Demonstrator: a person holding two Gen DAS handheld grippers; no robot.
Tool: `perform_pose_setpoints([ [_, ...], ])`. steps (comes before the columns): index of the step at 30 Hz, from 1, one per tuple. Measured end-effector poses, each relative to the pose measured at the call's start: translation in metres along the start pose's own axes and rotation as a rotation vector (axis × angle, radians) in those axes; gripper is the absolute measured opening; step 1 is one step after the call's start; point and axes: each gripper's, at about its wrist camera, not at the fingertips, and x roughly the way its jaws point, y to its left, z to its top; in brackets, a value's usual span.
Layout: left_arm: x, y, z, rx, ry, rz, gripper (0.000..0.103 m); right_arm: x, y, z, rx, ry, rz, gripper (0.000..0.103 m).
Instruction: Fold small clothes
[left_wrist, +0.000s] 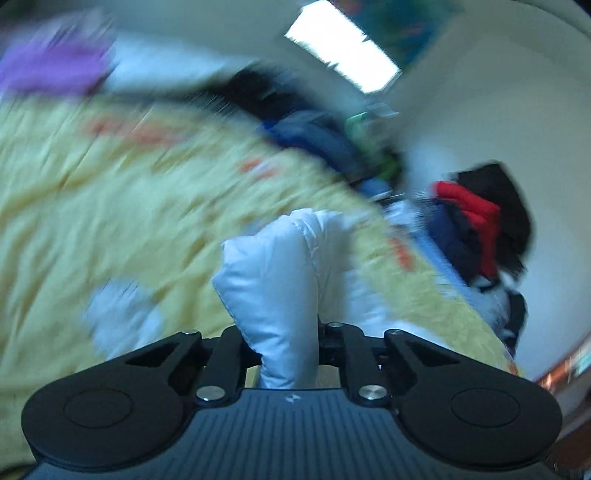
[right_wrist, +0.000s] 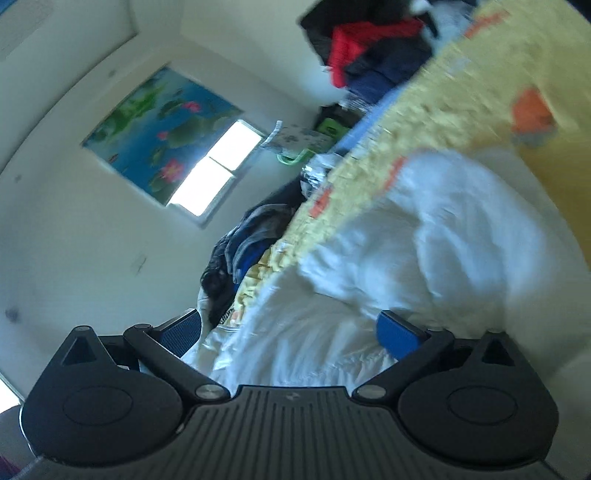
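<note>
In the left wrist view a white padded garment (left_wrist: 273, 277) bunches up from between the jaws of my left gripper (left_wrist: 284, 332), which is shut on a fold of it; the fingertips are buried in the cloth. The garment hangs over a yellow bedspread (left_wrist: 110, 203) with orange marks. In the right wrist view the same white garment (right_wrist: 424, 240) lies spread on the bedspread (right_wrist: 461, 92). My right gripper (right_wrist: 290, 332) stands open, its blue pads (right_wrist: 399, 332) wide apart, with the cloth's near edge lying loose between them. Both views are blurred.
A heap of red and dark clothes (left_wrist: 476, 221) sits at the bed's far edge, also in the right wrist view (right_wrist: 369, 48). More dark clothes (right_wrist: 251, 236) lie along the bedside. A purple cloth (left_wrist: 51, 66) lies far left. A window (right_wrist: 218, 170) and flower poster (right_wrist: 155, 129) are on the wall.
</note>
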Motion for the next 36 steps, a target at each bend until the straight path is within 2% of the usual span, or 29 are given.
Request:
perform_pose_setpoints([
  [3,-0.027,-0.056,-0.005,0.257,-0.123,-0.115,0.013,-0.001,-0.021,-0.002,0.09,-0.049,0.071,0.103],
  [6,-0.043,-0.111,-0.022,0.456,-0.17,-0.258,0.012,-0.004,-0.036,-0.002,0.176,-0.081,0.134,0.103],
  [7,-0.044,-0.127,-0.03,0.51,-0.162,-0.305,0.012,-0.006,-0.039,-0.001,0.2,-0.087,0.149,0.103],
  [10,-0.045,-0.178,-0.074,0.768,-0.102,-0.447,0.012,-0.009,-0.052,0.0,0.288,-0.105,0.201,0.101],
  [12,-0.042,-0.2,-0.113,0.941,-0.027,-0.524,0.012,-0.01,-0.064,0.001,0.376,-0.121,0.249,0.101],
  [14,-0.035,-0.211,-0.148,1.067,0.048,-0.569,0.012,-0.012,-0.075,0.002,0.46,-0.135,0.296,0.101],
  [16,-0.03,-0.217,-0.171,1.163,0.07,-0.578,0.012,-0.013,-0.084,0.001,0.53,-0.145,0.33,0.1],
  [20,-0.023,-0.22,-0.18,1.21,0.126,-0.598,0.012,-0.014,-0.101,0.001,0.683,-0.146,0.411,0.102],
  [22,-0.017,-0.218,-0.184,1.268,0.135,-0.595,0.012,-0.014,-0.103,0.011,0.722,-0.1,0.412,0.103],
  [24,-0.017,-0.216,-0.188,1.298,0.132,-0.591,0.012,-0.02,-0.092,0.028,0.67,-0.096,0.412,0.101],
  [26,-0.021,-0.215,-0.191,1.332,0.125,-0.599,0.012,-0.024,-0.069,0.051,0.521,-0.062,0.391,0.101],
  [28,-0.021,-0.214,-0.194,1.351,0.125,-0.606,0.012,-0.018,-0.041,0.069,0.327,0.027,0.285,0.101],
  [30,-0.019,-0.217,-0.2,1.366,0.14,-0.611,0.012,-0.007,-0.011,0.081,0.108,0.112,0.131,0.098],
  [31,-0.019,-0.216,-0.2,1.369,0.139,-0.613,0.012,-0.001,0.002,0.084,-0.007,0.126,0.038,0.086],
  [32,-0.018,-0.215,-0.201,1.374,0.126,-0.611,0.013,0.003,0.012,0.084,-0.094,0.139,-0.018,0.075],
  [33,-0.019,-0.214,-0.203,1.386,0.108,-0.611,0.013,0.009,0.017,0.087,-0.164,0.162,-0.082,0.041],
  [34,-0.019,-0.212,-0.204,1.392,0.107,-0.621,0.013,0.011,0.017,0.089,-0.188,0.172,-0.114,0.031],
  [36,-0.021,-0.208,-0.203,1.387,0.117,-0.644,0.013,0.009,0.013,0.091,-0.193,0.182,-0.106,0.027],
])
